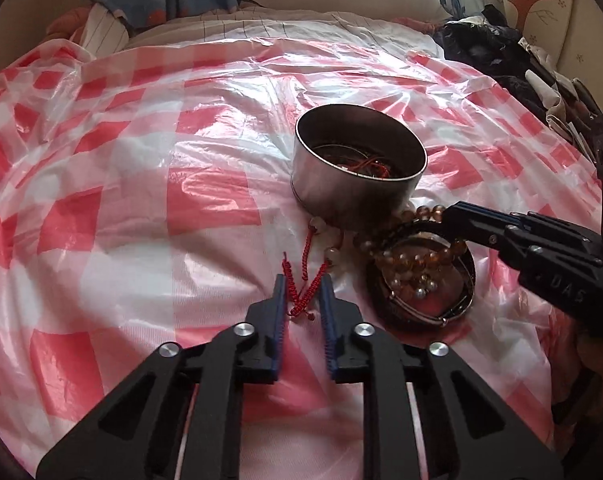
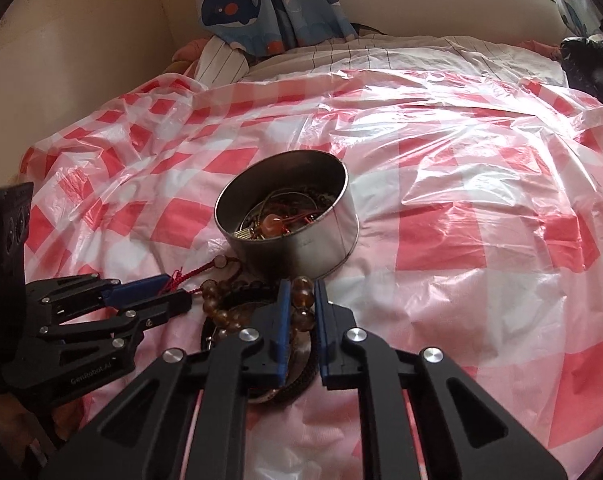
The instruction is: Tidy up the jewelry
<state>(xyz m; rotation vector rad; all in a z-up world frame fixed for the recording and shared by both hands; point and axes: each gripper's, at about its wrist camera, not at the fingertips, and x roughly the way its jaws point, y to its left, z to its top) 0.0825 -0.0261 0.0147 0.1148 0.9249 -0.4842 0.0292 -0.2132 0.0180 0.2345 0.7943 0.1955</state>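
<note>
left gripper (image 1: 303, 292): closed down on the red braided cord (image 1: 301, 294); the cord is seen pinched between the blue pads near its knotted end, low over the sheet.

right gripper (image 2: 301, 300): clamped on the amber bead bracelet (image 2: 301, 304); a couple of beads are caught between the pads, and the rest of the strand is draped over the dark round lid (image 1: 425, 280).

tin (image 2: 289, 216): a round metal tin is parked on the checked plastic sheet (image 2: 481, 200), just beyond both grippers, already holding a tangle of chains, red thread and an orange bead.

pile: the cord, its pale beads (image 1: 329, 236) and the amber strand are all heaped together against the tin's near wall, so what's knotted to what can't be told.

risk, tangle: if the cord and the beads are snagged on each other, one would probably be dragged along when the other is lifted, or the lid's contents would be tipped out.

risk, grip: round glossy beads could easily be squirted out of a two-pad pinch, and a thin cord held near its tip could be slid free.

risk, tin: the tin sits on slick plastic over soft bedding, so it could be shoved or tilted if it's bumped on the drop.

risk, sheet: the loose plastic could be snagged by low jaws.
</note>
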